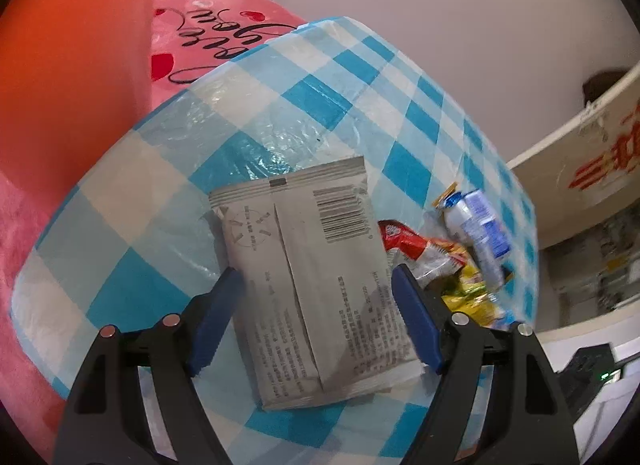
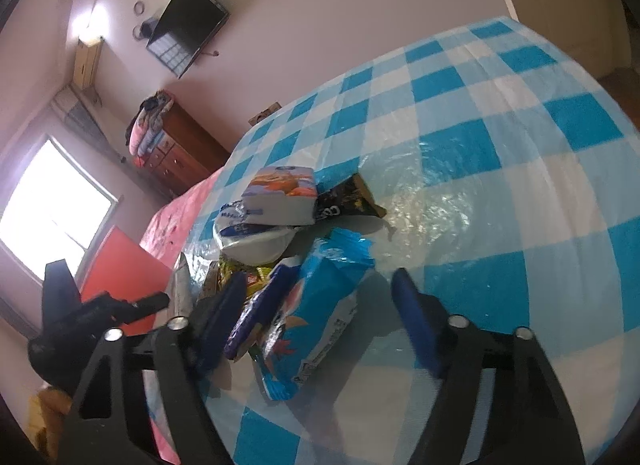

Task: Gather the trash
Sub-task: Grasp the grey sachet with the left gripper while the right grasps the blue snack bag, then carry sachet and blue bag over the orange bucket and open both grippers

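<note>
1. Blue pads of my left fingers stand spread on either side of a flat grey paper sachet printed with a barcode; they straddle it without pinching, so I judge this hand is lined up to grasp it, not yet holding it.
2. That sachet lies printed side up on the blue-and-white checked plastic cloth covering the worktop, slightly apart from the other trash, which is probably why this hand goes for it alone.
3. Just right of it sit a red-and-yellow crumpled snack wrapper and a small blue-and-white packet, close together.
4. My right fingers are also released and grasp nothing; they hover over a torn light-blue snack bag, with a dark purple wrapper against the left pad.
5. Behind these, a white tissue pack with an orange cartoon rests on a white round tub, beside a black wrapper.
6. No bin or bag for the trash shows in either view, so I cannot tell where it goes.
</note>
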`<state>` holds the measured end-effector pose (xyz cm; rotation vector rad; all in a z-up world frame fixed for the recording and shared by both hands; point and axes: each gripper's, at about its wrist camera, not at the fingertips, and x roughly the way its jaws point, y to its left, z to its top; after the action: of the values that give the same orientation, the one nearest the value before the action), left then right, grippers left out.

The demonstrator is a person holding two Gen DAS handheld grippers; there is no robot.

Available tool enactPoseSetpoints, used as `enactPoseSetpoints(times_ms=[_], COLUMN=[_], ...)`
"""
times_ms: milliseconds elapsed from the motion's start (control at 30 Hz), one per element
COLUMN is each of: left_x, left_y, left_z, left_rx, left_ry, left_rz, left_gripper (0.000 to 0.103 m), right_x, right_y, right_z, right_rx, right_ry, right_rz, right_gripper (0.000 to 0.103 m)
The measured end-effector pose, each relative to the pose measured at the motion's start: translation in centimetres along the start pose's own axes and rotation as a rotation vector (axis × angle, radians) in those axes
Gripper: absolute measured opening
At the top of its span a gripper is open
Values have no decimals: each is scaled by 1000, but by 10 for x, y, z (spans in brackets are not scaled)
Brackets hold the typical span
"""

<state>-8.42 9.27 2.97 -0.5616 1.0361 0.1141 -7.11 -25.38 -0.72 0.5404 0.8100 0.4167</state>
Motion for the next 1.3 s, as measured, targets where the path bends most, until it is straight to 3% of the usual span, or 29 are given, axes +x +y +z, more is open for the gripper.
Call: enactPoseSetpoints(times_ms=[67,233,533,733,800,867,1000,1167,1300], left_x=[3,8,23,23,22,20,18,12,-3], left_y=[-5,-10,-18,-22,-21,-20,-22,-15,-10], left_z=[-2,-3,-7,-13,-15,-15,-13,-11,-11], left_rx=[25,48,133,169,169,173,197,194,224], left_ry=[0,5,20,-10,-25,-28,-30,-31,-80], left_rz=[25,56,104,149,149,145,134,83,49], left_gripper=[82,89,94,89,86,84,80,79,78], right_x=[-2,5,17,26,29,31,31,24,19], right_y=[-10,-15,3,7,9,10,13,18,26], right_z=[1,1,-1,5,6,7,8,8,6], right_rx=[56,76,-18,-48,-60,-69,-89,-125,-164], right_ry=[-2,34,64,78,88,91,80,4,-51], right_rz=[44,37,6,4,14,9,-14,-61,-84], right_gripper=[64,51,52,52,50,40,36,32,31])
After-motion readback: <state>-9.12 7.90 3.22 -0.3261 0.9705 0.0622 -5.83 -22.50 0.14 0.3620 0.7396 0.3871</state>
